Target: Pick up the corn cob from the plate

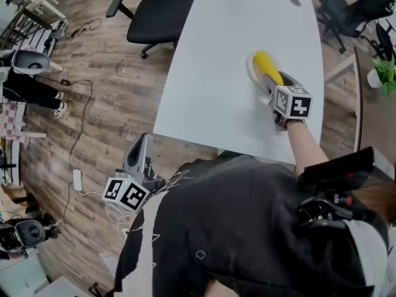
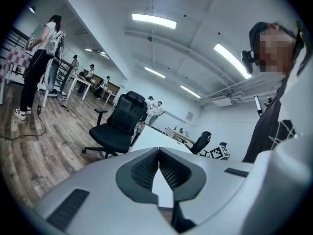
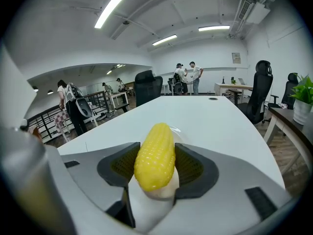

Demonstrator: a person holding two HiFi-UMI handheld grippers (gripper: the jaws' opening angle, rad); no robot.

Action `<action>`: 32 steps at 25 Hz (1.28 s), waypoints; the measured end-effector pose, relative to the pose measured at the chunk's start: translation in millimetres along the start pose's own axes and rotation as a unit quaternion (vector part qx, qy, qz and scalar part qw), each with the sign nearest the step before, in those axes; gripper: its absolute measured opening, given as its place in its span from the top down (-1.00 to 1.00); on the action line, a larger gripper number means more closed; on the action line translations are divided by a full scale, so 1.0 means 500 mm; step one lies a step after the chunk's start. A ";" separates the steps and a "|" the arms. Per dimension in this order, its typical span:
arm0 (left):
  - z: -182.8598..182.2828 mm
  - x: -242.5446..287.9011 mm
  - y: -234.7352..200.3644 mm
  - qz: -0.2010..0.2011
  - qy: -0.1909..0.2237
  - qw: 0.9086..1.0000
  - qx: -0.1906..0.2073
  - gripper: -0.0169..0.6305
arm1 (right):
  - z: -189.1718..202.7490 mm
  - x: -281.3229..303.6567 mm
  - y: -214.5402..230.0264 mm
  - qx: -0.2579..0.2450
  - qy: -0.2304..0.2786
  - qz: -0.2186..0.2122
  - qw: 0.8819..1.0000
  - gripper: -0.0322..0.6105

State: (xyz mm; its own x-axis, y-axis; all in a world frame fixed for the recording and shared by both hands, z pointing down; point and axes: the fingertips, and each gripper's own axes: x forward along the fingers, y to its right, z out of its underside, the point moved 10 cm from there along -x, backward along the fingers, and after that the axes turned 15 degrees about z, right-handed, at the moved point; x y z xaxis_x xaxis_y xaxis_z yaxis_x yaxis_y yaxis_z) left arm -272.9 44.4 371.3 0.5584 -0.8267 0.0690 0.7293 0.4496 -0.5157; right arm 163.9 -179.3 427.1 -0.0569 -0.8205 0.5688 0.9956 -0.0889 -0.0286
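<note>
Your right gripper (image 3: 155,166) jaws hug the slippery corn cob (image 3: 155,153) between them; a loose squeeze could drop it onto the plate (image 1: 250,72) below.

Bright, even indoor light, all from ceiling strips (image 2: 154,20), which clip to white in both gripper views. Shadows are soft and faint. Head view: table (image 1: 210,73) is nearly blown out with little surface detail, floor (image 1: 93,104) is darker, and lines bow at the edges. Corn (image 3: 155,155) is well exposed and in focus, with a mild sheen on the kernels. Both gripper views have strong fisheye, black vignette in the corners and a soft nearest foreground.
</note>
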 end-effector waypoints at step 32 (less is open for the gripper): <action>-0.001 -0.082 0.009 -0.015 0.014 1.000 0.010 0.90 | -0.045 -0.063 -0.021 0.011 0.073 0.009 0.997 0.19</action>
State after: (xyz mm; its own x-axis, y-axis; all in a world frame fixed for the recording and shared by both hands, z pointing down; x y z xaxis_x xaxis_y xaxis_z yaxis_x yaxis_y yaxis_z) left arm -292.7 80.2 365.8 0.5252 -0.8488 0.0609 0.7532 0.4304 -0.4973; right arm 153.6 -165.5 391.0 -0.0484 -0.8951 0.4433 0.9978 -0.0630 -0.0181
